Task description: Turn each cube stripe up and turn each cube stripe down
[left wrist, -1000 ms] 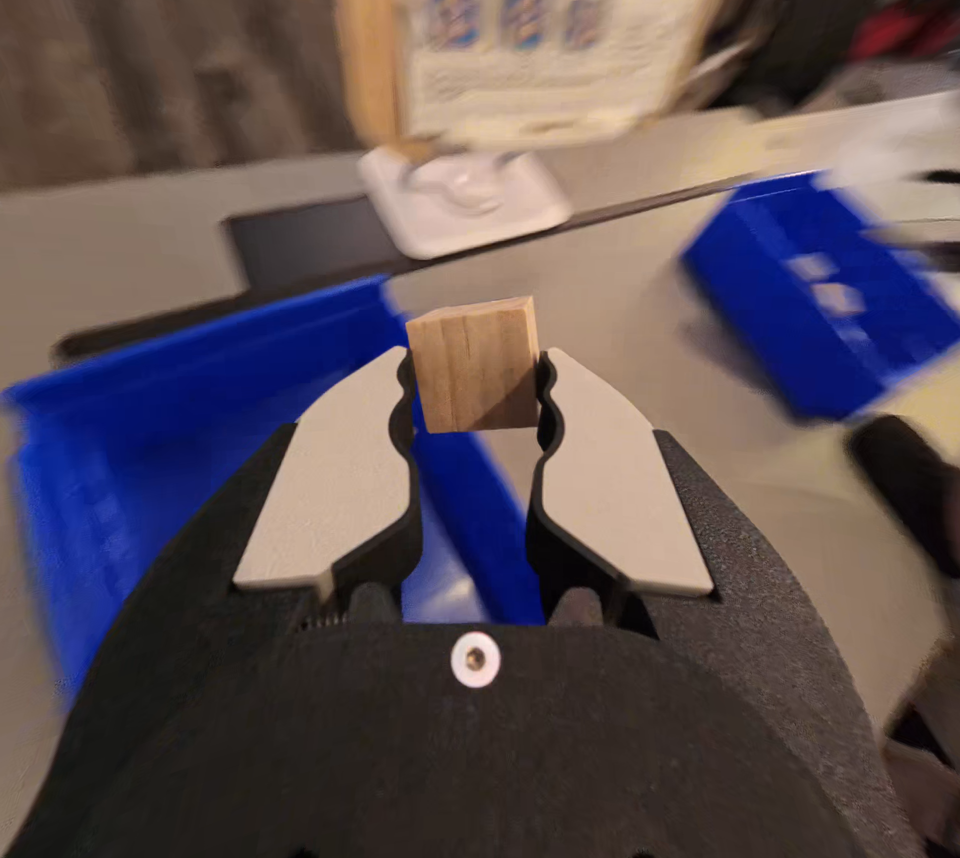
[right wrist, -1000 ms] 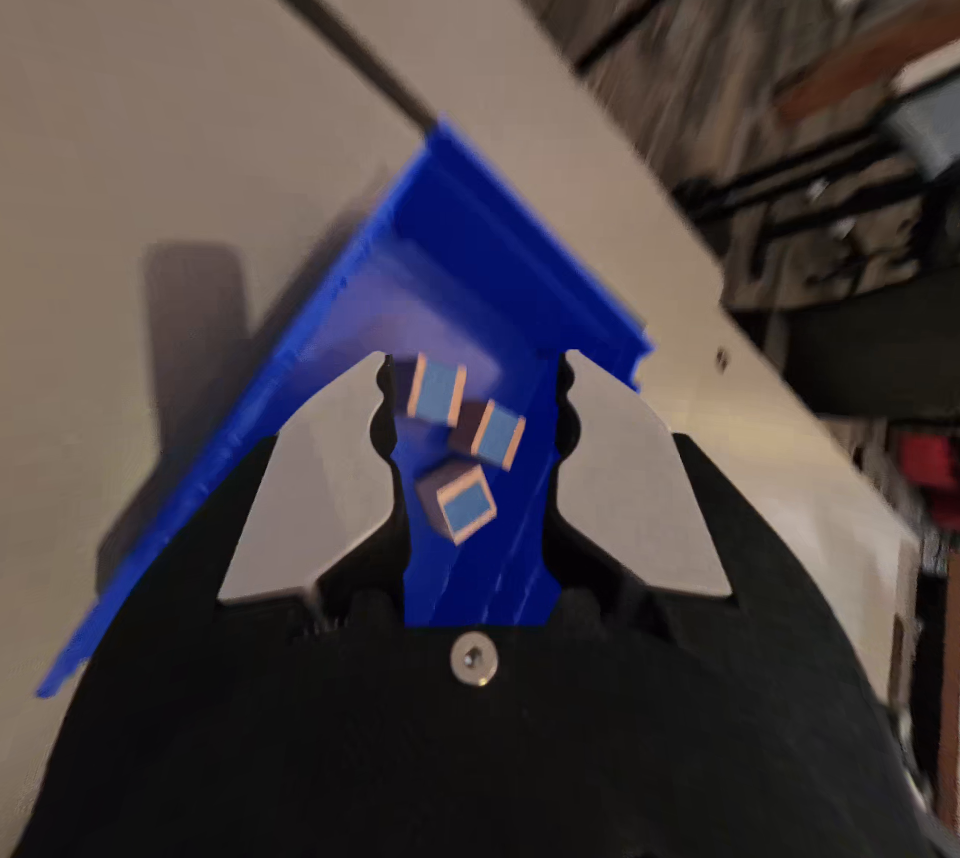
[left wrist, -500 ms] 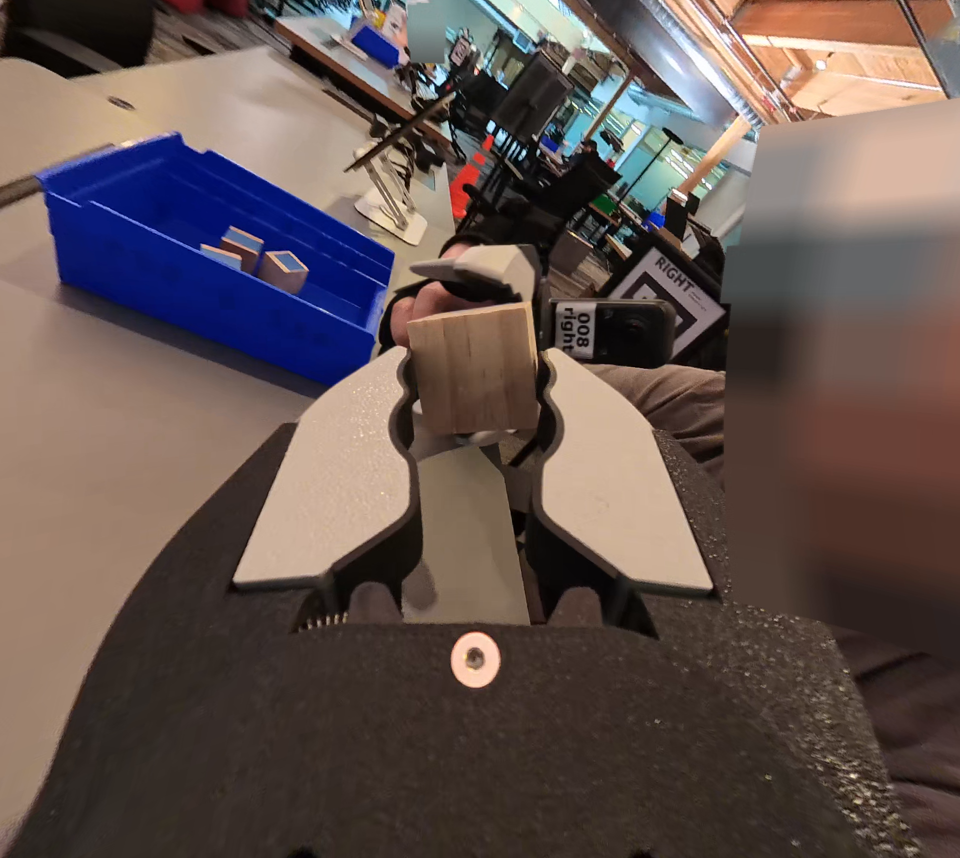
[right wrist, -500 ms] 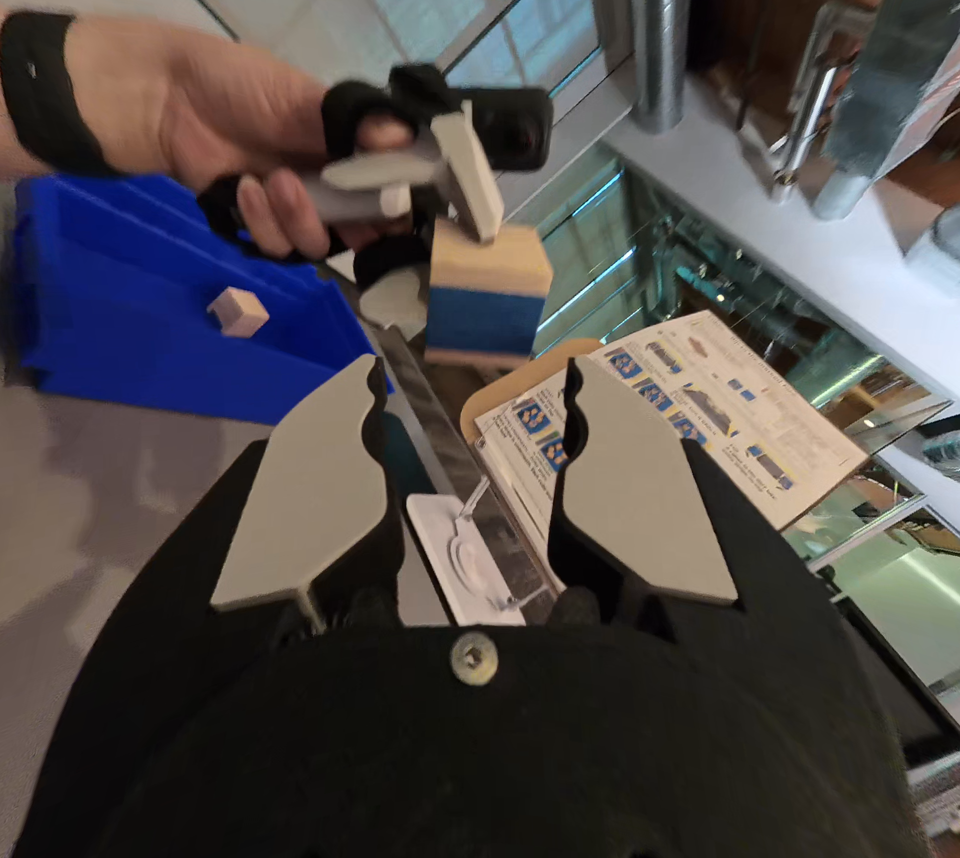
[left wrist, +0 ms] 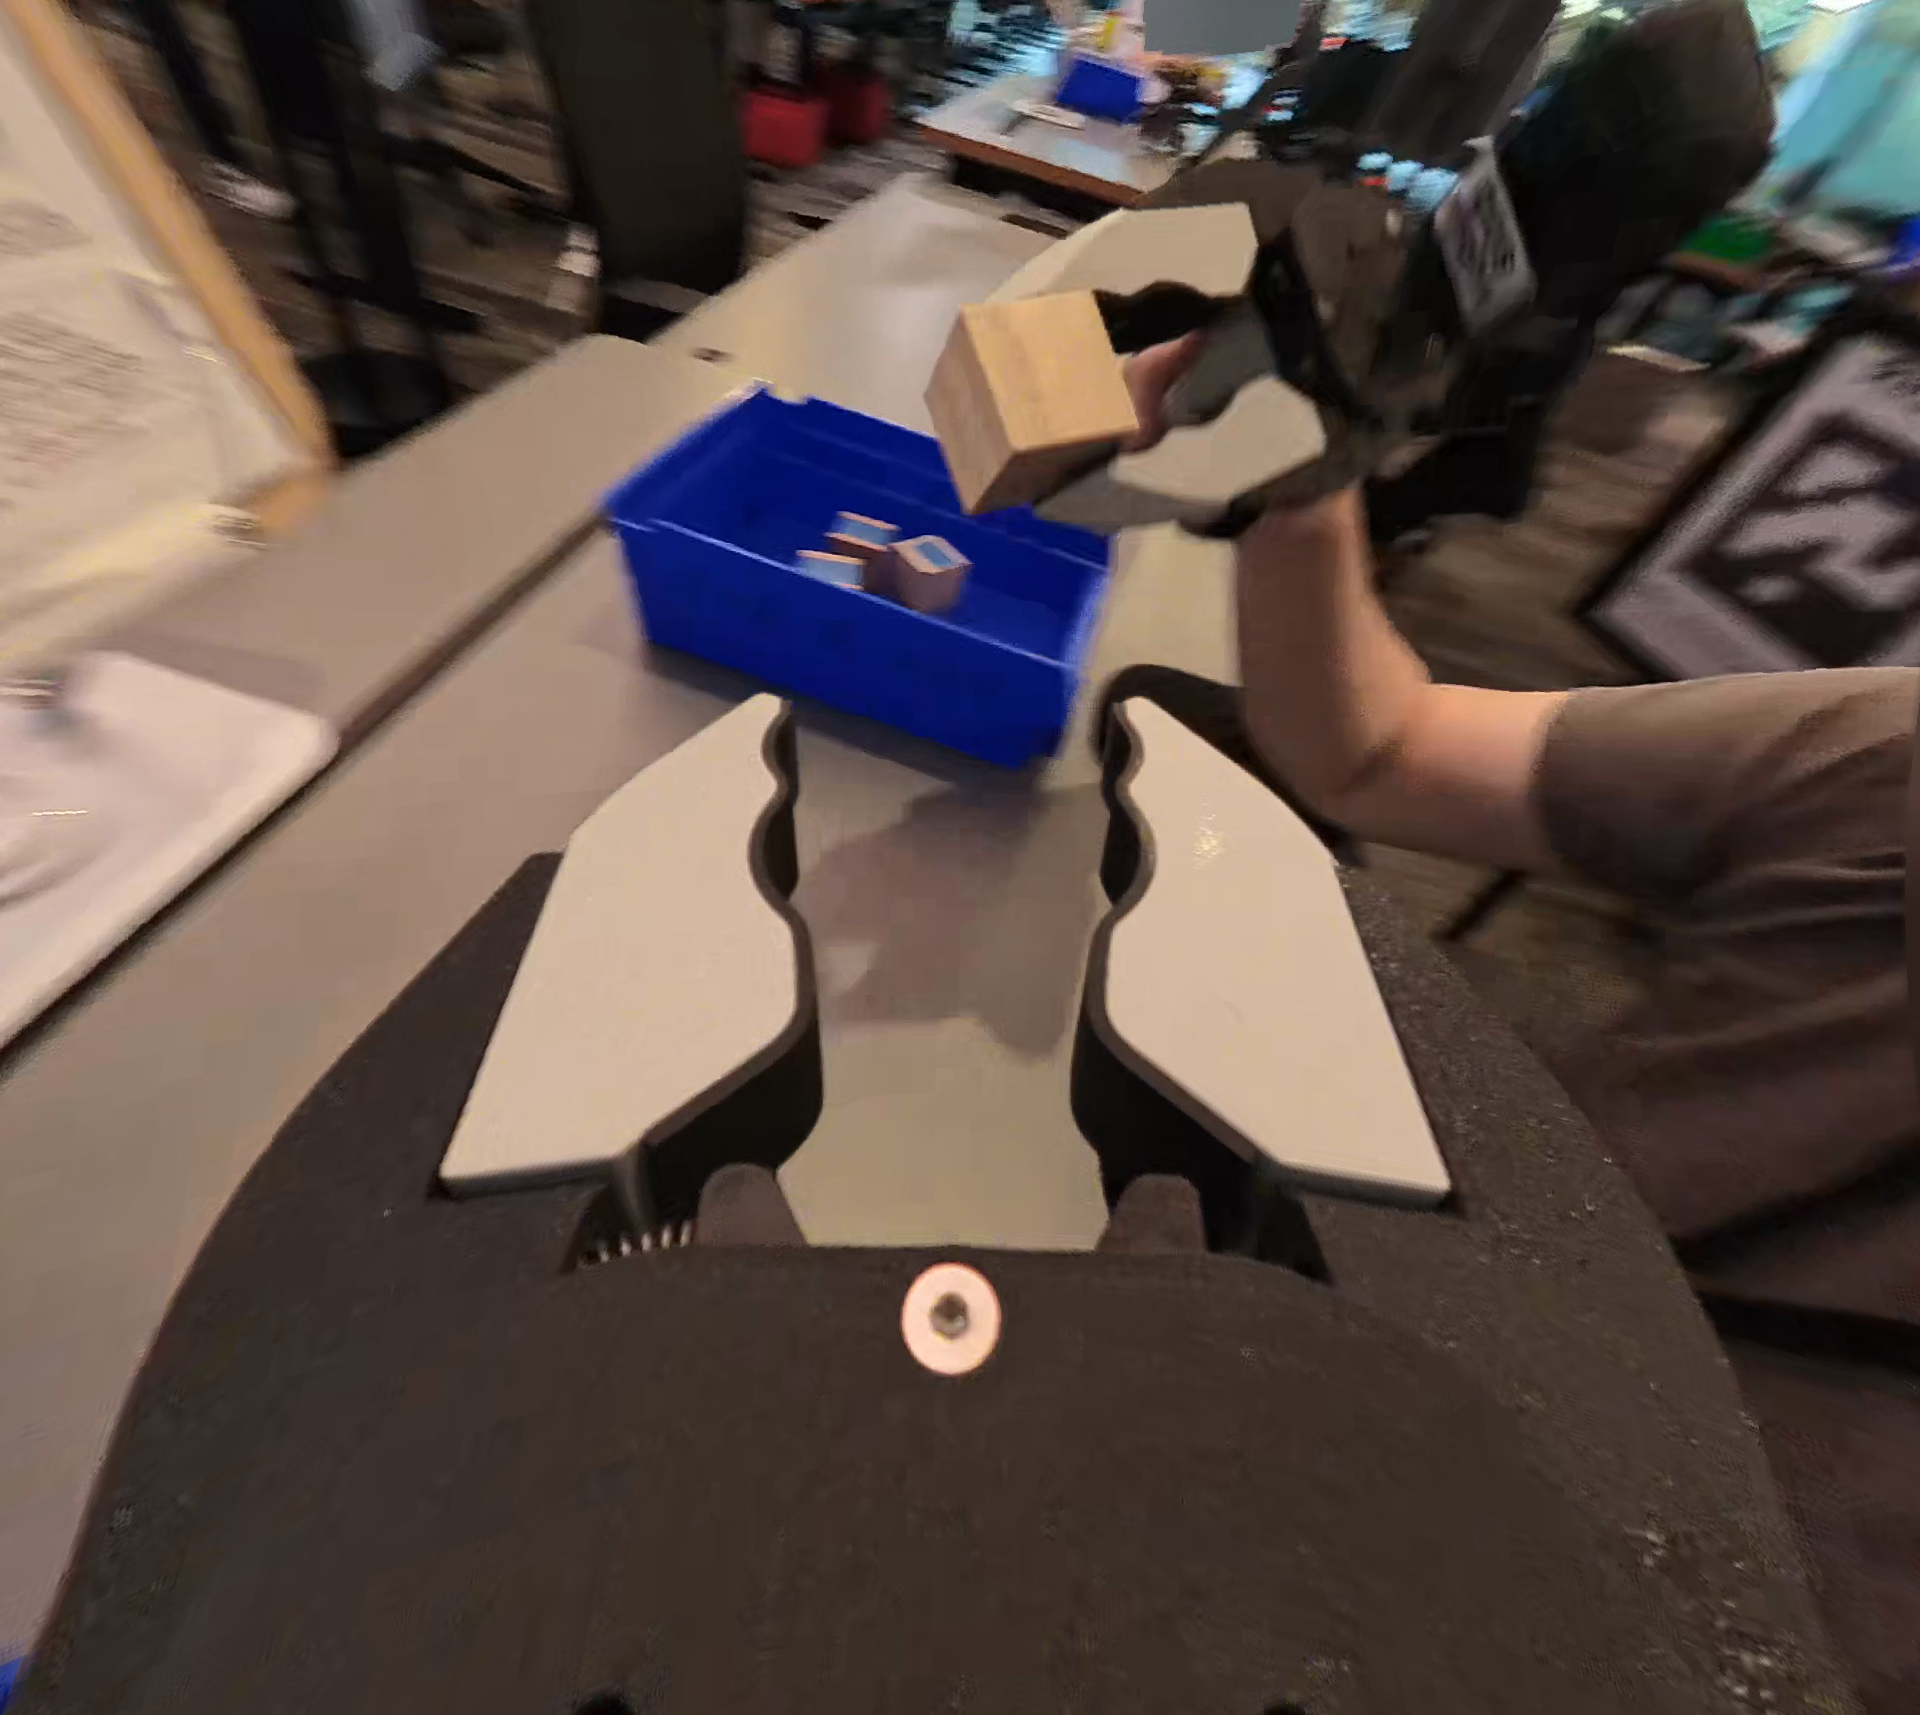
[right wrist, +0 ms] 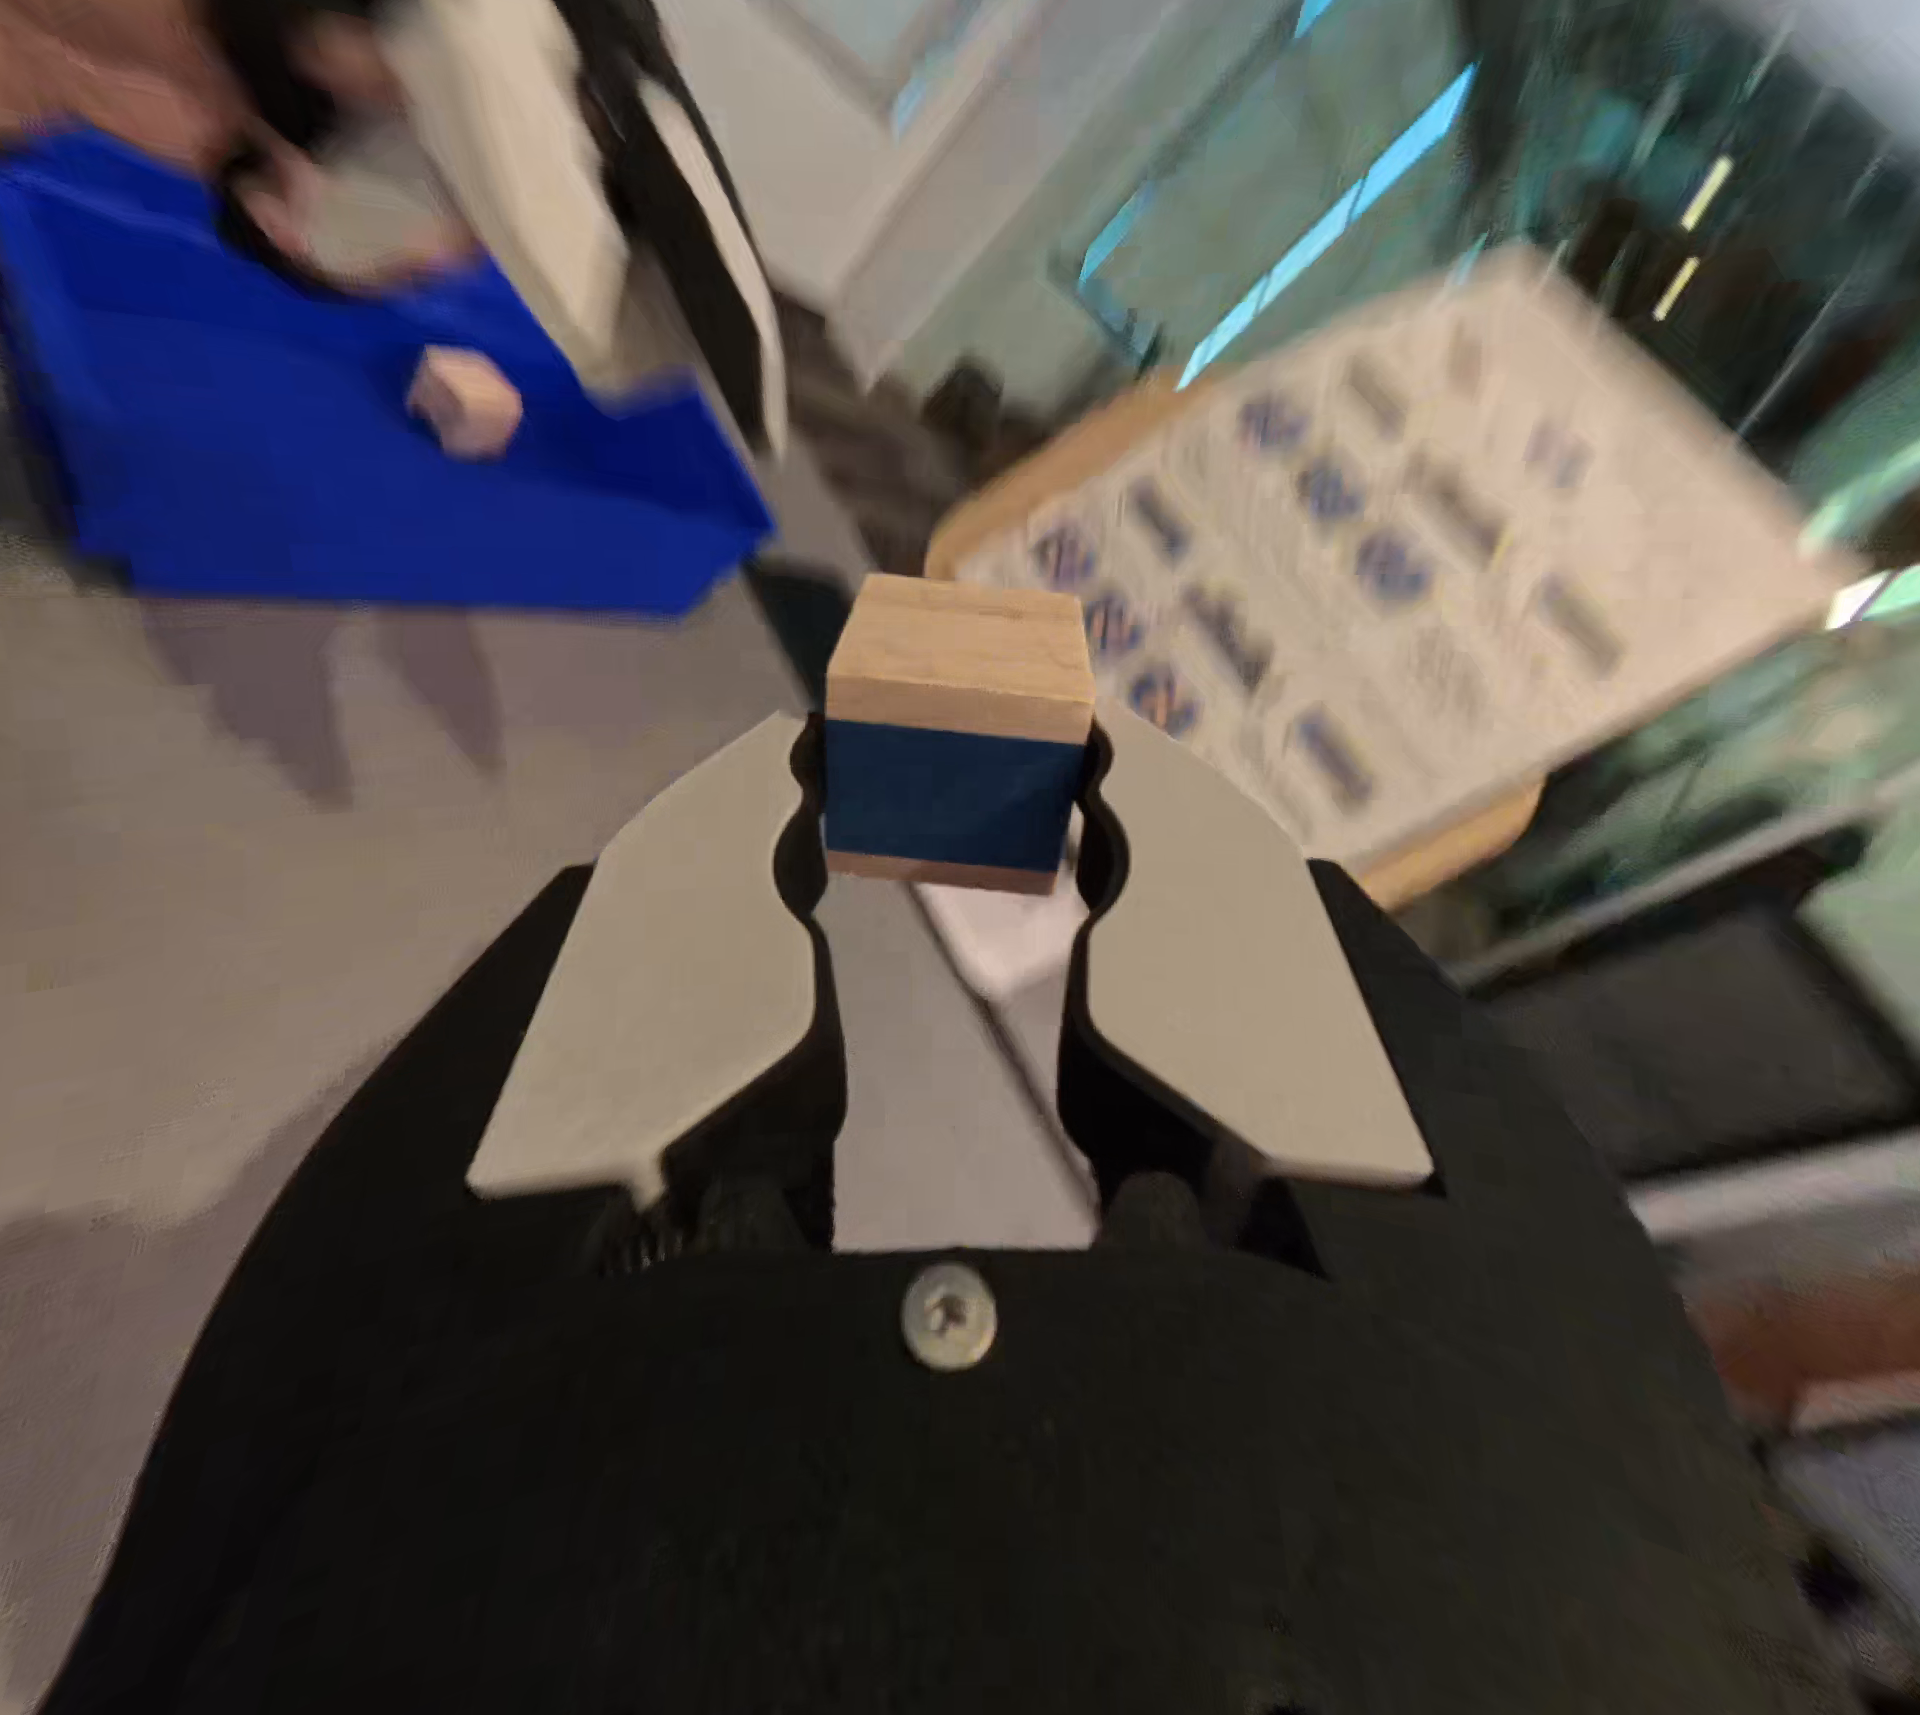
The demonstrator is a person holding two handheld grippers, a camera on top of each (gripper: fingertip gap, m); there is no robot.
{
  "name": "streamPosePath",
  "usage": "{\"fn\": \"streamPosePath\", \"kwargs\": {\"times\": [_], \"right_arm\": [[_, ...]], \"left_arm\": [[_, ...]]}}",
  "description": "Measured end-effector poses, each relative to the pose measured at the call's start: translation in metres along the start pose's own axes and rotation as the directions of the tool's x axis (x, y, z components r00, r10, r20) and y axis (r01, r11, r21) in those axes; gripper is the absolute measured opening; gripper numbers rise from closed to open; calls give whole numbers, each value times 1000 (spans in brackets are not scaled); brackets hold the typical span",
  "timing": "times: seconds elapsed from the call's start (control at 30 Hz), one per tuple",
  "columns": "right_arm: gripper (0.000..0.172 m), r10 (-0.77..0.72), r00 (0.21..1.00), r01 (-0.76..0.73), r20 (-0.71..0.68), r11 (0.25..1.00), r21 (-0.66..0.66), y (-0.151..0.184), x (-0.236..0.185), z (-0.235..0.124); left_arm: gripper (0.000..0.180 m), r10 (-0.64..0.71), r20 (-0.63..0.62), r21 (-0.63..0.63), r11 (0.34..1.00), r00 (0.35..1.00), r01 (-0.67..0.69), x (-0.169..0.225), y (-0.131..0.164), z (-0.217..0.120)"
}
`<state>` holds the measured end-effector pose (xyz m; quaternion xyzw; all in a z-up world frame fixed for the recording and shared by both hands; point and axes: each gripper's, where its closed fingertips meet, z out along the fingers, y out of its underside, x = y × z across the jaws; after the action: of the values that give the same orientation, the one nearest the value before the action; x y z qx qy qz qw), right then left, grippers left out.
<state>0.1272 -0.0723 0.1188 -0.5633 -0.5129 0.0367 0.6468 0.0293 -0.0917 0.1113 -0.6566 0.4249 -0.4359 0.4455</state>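
Left gripper (left wrist: 945,709) jaws wide apart, bare. Right gripper (right wrist: 951,782) jaws clamped on wooden cube (right wrist: 956,730); blue stripe facing camera.

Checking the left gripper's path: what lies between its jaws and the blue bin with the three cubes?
In the left wrist view, only bare grey table lies between the left gripper and the bin. Its jaws stand open, nothing between them.

held cube (right wrist: 954,730): pale tan wood, dark blue stripe across near face. bin (left wrist: 831,657): bright blue; 3 cubes (left wrist: 883,559) inside, brown wood with light blue faces. second bin (right wrist: 312,460): bright blue; small cube (right wrist: 464,401) pale, plain. bench (left wrist: 364,792): grey. hand-held gripper fingers (left wrist: 644,959): light grey on black body.
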Motion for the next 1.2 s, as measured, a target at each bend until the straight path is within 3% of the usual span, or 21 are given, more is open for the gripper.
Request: {"fn": "streamPosePath", "kwargs": {"times": [0.07,0.17,0.3,0.37,0.43,0.63,0.73,0.87,1.0,1.13,1.2], "right_arm": [[47,245,968,-222,52,937,-271,63,26,-18],[47,493,866,-435,-77,669,-603,172,47,-48],[47,601,777,-407,-186,256,-877,291,24,-78],[48,644,743,-345,-184,133,-929,319,5,-83],[48,638,743,-316,-201,70,-946,336,-1,-85],[47,614,757,-295,-222,18,-955,356,-5,-84],[48,628,751,-275,-206,13,-961,358,-10,-83],[50,605,767,-296,-213,40,-954,352,-3,-80],[54,544,794,-380,-269,100,-919,335,21,-80],[56,528,809,-410,-259,191,-892,311,32,-79],[56,526,816,-404,-242,218,-888,304,32,-78]], "left_arm": [[56,66,113,24,997,991,-69,-10,-6,-13],[52,122,205,55,989,971,-137,-18,-11,-29],[51,114,299,-35,993,947,-109,-37,2,-43],[51,119,369,-109,990,922,-85,-52,13,-54],[49,151,476,-168,983,866,-79,-71,19,-71],[46,291,777,-419,901,558,113,-140,64,-156],[48,262,824,-421,876,502,233,-166,87,-180],[51,128,841,-353,866,525,353,-193,116,-181],[58,23,814,-331,839,580,432,-207,139,-161],[64,191,754,-514,767,629,383,-218,163,-157],[70,266,649,-626,719,713,302,-215,179,-150]]}}
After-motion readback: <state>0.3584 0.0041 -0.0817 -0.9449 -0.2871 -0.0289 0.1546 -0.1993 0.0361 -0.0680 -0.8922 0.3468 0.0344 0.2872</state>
